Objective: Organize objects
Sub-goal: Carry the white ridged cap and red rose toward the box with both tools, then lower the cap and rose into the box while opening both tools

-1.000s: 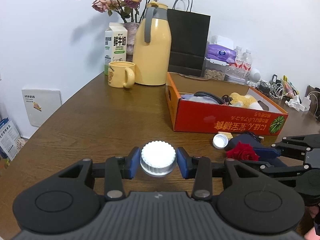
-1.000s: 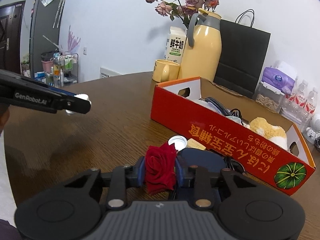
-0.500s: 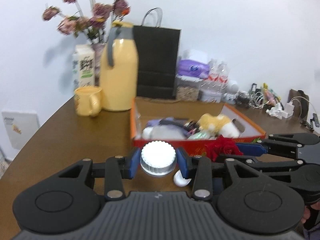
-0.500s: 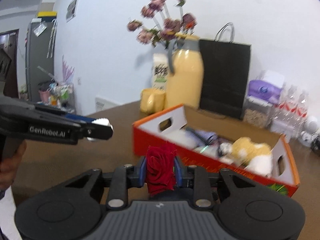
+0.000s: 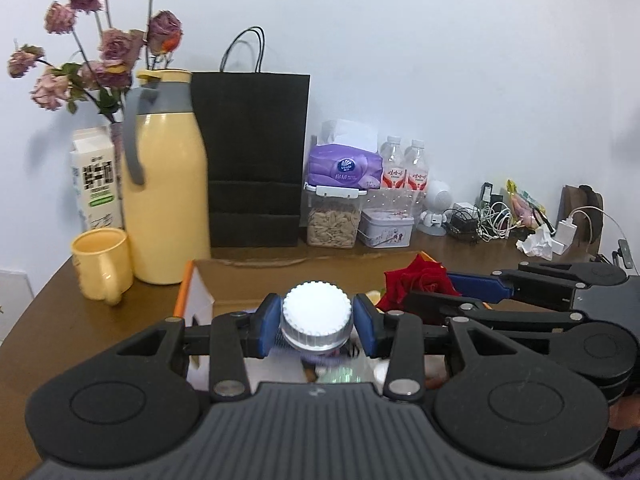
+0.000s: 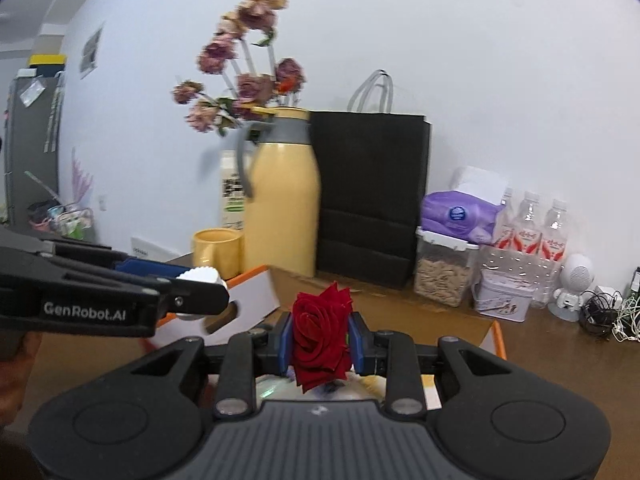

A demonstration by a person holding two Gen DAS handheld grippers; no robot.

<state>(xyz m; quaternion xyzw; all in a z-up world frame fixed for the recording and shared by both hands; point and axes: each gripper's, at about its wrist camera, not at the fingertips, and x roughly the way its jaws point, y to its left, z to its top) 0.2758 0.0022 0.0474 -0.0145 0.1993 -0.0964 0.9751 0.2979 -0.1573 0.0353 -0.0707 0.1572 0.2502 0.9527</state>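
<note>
L tool (image 5: 317, 330) w/ white cap (image 5: 317, 315), R tool (image 6: 319, 342) w/ rose (image 6: 320, 336)

The box (image 5: 208, 276) sat on the table (image 5: 52, 320), before the bag (image 5: 252, 160); jug (image 5: 164, 200) and mug (image 5: 102, 264) stood left.

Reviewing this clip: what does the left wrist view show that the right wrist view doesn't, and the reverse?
Left wrist only: the crumpled tissue and white charger at the table's far right. Right wrist only: the grey cabinet and cluttered rack off to the left. Both: left claw shut on the white cap, right claw shut on the red rose, above the orange box; yellow jug, black bag.
</note>
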